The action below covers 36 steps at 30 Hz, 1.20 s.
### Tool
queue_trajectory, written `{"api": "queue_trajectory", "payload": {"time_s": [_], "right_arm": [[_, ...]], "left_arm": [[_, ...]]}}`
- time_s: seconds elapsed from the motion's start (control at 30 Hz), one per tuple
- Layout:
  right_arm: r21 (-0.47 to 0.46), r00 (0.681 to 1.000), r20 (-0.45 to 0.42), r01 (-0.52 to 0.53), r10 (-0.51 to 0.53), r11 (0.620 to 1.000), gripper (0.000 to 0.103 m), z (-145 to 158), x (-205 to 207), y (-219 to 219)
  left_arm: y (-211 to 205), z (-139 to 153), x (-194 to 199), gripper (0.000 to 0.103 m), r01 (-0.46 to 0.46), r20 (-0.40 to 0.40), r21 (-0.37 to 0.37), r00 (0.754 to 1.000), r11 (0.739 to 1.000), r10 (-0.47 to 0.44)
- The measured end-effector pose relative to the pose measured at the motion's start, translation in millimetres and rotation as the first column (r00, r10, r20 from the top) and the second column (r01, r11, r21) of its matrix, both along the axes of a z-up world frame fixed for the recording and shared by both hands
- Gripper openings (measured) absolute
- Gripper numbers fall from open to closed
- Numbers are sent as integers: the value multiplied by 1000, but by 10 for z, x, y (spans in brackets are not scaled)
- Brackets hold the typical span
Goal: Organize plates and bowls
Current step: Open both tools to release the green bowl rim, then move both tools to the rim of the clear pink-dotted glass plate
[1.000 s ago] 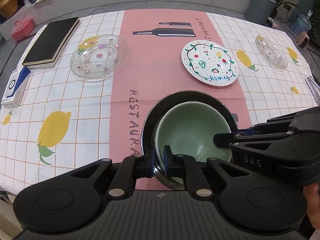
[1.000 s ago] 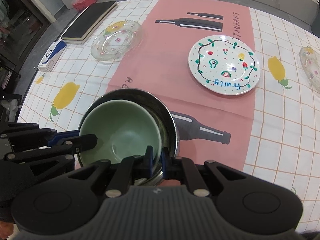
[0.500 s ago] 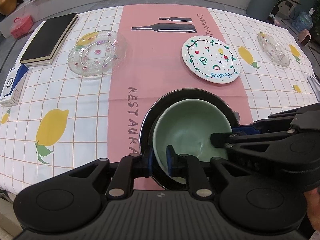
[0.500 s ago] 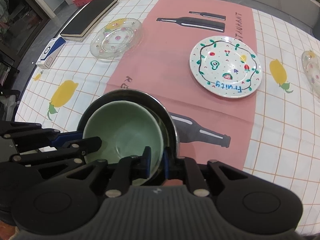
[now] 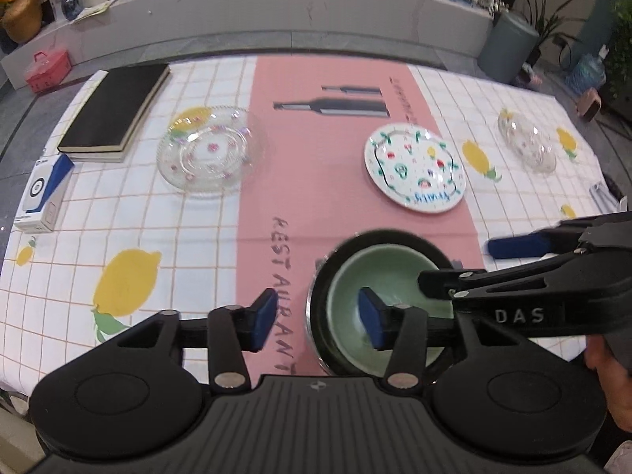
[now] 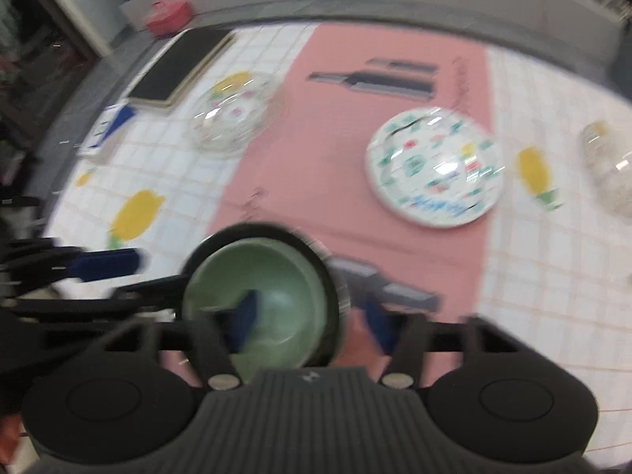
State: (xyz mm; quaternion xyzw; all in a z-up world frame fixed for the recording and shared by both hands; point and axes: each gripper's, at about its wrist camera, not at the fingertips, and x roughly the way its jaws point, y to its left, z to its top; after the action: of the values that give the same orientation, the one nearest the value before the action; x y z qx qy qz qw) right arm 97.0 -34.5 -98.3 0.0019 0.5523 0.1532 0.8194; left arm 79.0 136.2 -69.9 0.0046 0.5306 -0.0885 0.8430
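Blurring smears the right wrist view, so plate patterns & cloth print are hard to read there, and the left gripper [image 5: 316,318] body hides the near rim of the green bowl [image 5: 389,276], which sits nested in a dark metal bowl [image 5: 320,276] on the pink strip of the tablecloth [image 5: 130,213]. Both grippers' jaws have just been opening & stand apart, each straddling the bowls' rim w/o pressing it; right gripper [image 6: 312,316] likewise. Painted plate [image 5: 414,168], glass plate [image 5: 207,152], small glass dish [image 5: 527,144] lie farther back; grey ledge w/ plants beyond.

Bare cloth lies open on the desk [image 5: 197,237] between the glass plate [image 5: 205,152] and the painted plate [image 5: 414,168]; nearer, the nested bowls [image 5: 379,296] block the middle; the book [image 5: 114,112] crowds the far left edge.
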Motion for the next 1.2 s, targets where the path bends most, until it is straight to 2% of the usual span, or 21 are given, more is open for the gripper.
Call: {"api": "queue_trajectory", "payload": {"time_s": [0.03,0.17,0.23,0.4,0.53,0.77,0.9,1.03,1.2], "right_arm": [[0,1000,0,0,0,1000,79,0,0,0],[35,1000,23,-12,11,999,79,61,16,-4],[34,999,33,-15,14,999,79,70,13,12],[28,997,72,-25,23,999,79,103,45,100],[29,994,106,-27,23,999,79,142,112,162],[35,986,166,-35,29,999,78,188,290,336],[35,968,251,-37,27,999,78,184,447,484],[44,954,300,-39,24,998,77,135,578,557],[68,959,281,-54,32,996,74,-10,909,703]], "left_arm": [[36,25,2,72,-5,10,-13,1000,1000,5],[139,105,23,73,-22,68,-48,997,999,26],[177,150,20,73,-21,121,-54,992,998,27],[267,228,40,73,-41,230,-7,972,999,41],[374,213,79,73,-79,287,24,955,997,69],[610,95,264,73,-126,306,40,946,991,108],[724,15,391,71,-134,309,34,944,990,117],[856,-88,538,69,-143,317,22,940,989,129],[1011,-279,767,69,-172,323,-10,932,985,166]]}}
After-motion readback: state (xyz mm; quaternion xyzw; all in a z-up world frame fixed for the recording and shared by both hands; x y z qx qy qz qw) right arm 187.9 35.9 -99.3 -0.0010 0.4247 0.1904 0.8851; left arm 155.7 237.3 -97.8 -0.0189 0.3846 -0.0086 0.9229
